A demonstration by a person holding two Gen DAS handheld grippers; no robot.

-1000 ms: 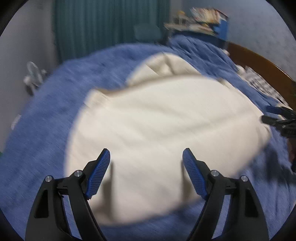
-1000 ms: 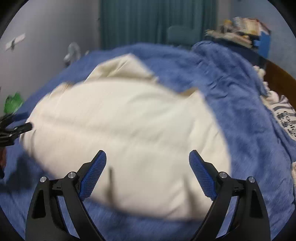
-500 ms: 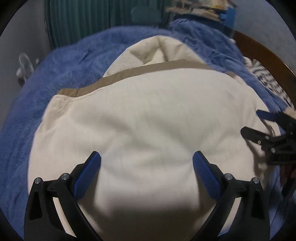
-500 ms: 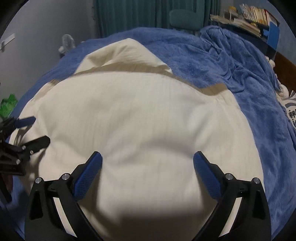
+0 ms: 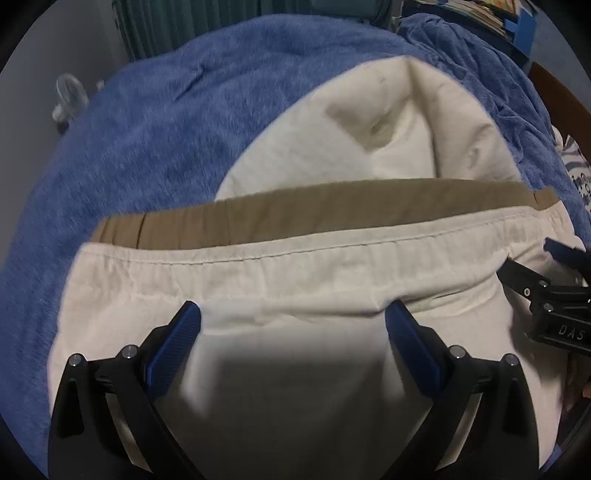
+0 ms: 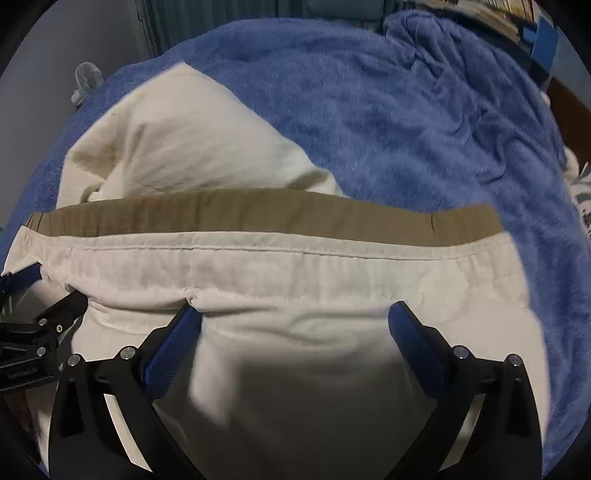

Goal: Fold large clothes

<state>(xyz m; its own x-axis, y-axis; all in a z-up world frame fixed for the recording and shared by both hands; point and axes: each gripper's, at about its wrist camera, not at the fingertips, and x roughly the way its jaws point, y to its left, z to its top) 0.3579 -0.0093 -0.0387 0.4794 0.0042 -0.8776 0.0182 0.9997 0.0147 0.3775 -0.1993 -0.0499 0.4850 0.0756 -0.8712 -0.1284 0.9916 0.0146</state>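
Lying between spread jaws: cream garment [image 5: 295,280].

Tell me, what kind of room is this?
Probably a bedroom. A fluffy blue blanket covers what looks like a bed, with the cream garment lying on it, teal curtains behind, and a shelf of books.

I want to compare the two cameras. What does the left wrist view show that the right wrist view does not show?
Only the left wrist view shows the right gripper at its right edge. Only the right wrist view shows the left gripper at its left edge. Both show the cream garment with its tan band, the blue blanket, and open blue fingers over the cloth.
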